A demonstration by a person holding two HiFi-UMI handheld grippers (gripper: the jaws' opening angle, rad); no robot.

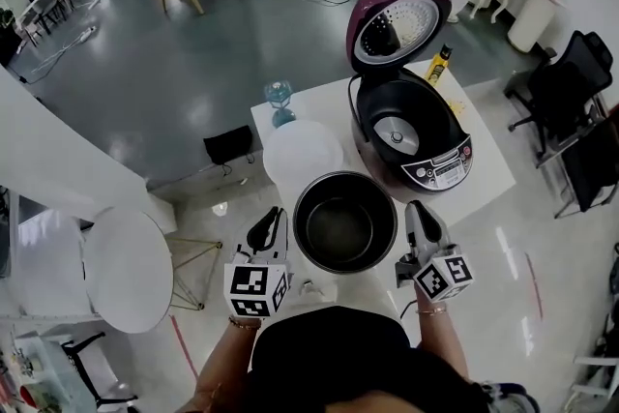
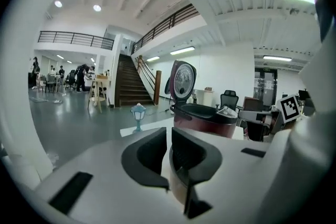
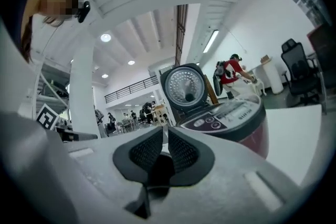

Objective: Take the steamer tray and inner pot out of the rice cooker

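The dark inner pot point(image 1: 344, 225) hangs between my two grippers, on the near side of the rice cooker point(image 1: 411, 135). My left gripper point(image 1: 271, 232) is shut on the pot's left rim, and a curved strip of that rim point(image 2: 176, 186) shows between its jaws point(image 2: 169, 139). My right gripper point(image 1: 418, 222) is shut on the right rim, where the dark pot wall point(image 3: 157, 170) sits between its jaws point(image 3: 165, 139). The maroon cooker stands open with its lid point(image 1: 397, 24) up and its well showing no pot. A white round steamer tray point(image 1: 302, 160) lies on the table to the cooker's left.
The white table point(image 1: 484, 179) also carries a small blue lantern-shaped ornament point(image 1: 280, 102) and a yellow bottle point(image 1: 440, 65) behind the cooker. A round white side table point(image 1: 128, 268) stands at lower left. Black office chairs point(image 1: 571, 82) are at the right.
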